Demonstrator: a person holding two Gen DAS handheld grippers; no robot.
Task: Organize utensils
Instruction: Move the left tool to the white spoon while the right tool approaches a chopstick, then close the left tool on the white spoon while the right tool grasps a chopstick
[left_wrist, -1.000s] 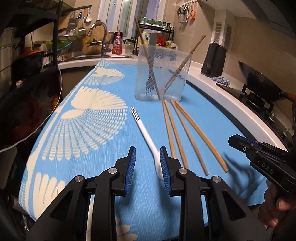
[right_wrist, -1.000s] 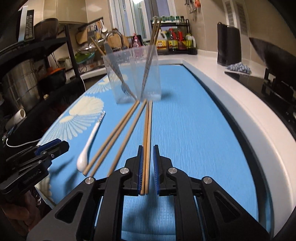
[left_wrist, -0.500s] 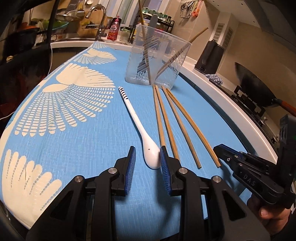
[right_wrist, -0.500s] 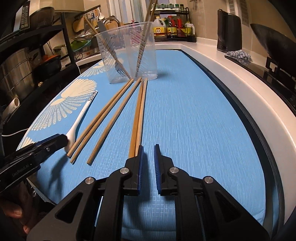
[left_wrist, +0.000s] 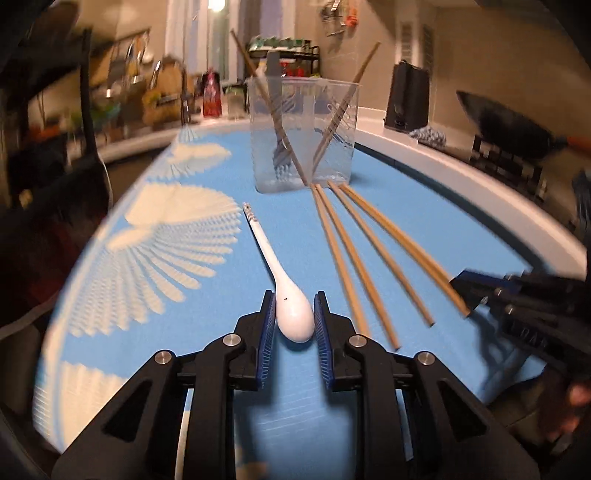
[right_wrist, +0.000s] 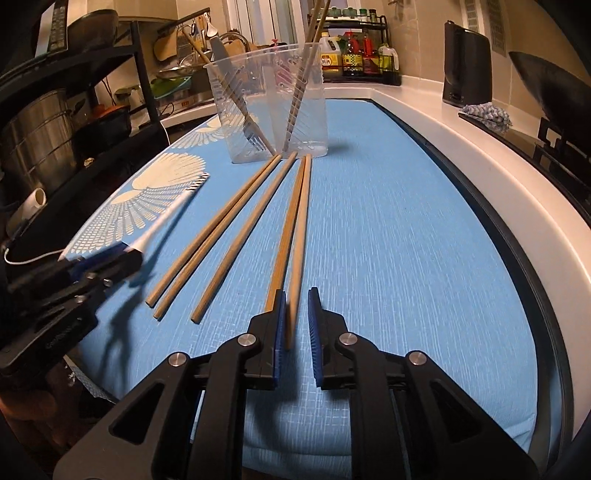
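Spoon (left_wrist: 280, 280) bowl sits between the closing left tool (left_wrist: 294, 320) pads, handle pointing straight ahead toward the cup (left_wrist: 302, 134); right tool (right_wrist: 296, 325) brackets one chopstick (right_wrist: 297, 240).

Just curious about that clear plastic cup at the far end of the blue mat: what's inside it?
Inside the clear plastic cup, wooden chopsticks lean against the rim, and a metal fork stands tines down. The ribbed wall blurs them, so an exact count and anything lying at the bottom stay unclear.
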